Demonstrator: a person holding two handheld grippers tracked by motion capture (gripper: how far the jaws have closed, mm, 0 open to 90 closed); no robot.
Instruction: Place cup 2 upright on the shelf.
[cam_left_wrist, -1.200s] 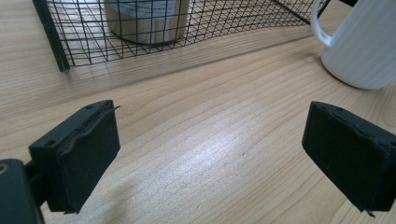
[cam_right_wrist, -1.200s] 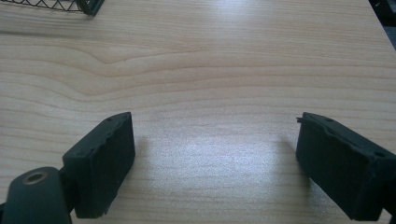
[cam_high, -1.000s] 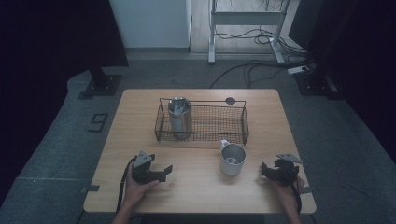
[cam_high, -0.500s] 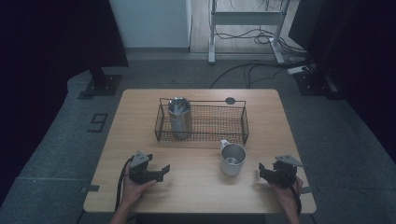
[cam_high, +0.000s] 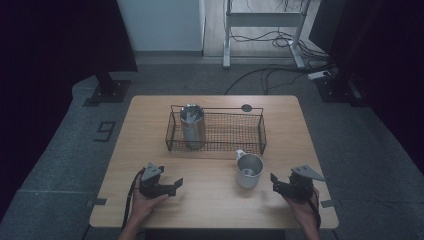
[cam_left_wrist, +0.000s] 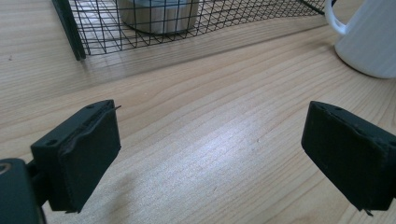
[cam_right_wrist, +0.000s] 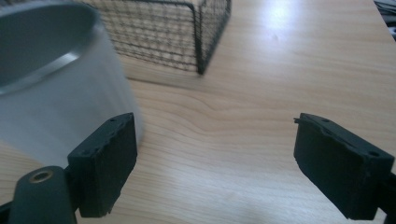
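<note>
- Dim in the high view, black toward 9 and 3 o'clock, soft throughout.
- Brighter up close: pale glare on the counter (cam_left_wrist: 219, 144) at centre.
- Blurred at 9 o'clock on the mug (cam_right_wrist: 56, 88); basket (cam_left_wrist: 154, 23) soft at 12 o'clock.

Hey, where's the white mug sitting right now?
In the high view the white mug stands upright on the table, just in front of the wire basket, right of centre, nearer the right claw.

Both grippers (cam_high: 176, 184) (cam_high: 273, 181) held low, fingers (cam_right_wrist: 105, 163) spread wide.
</note>
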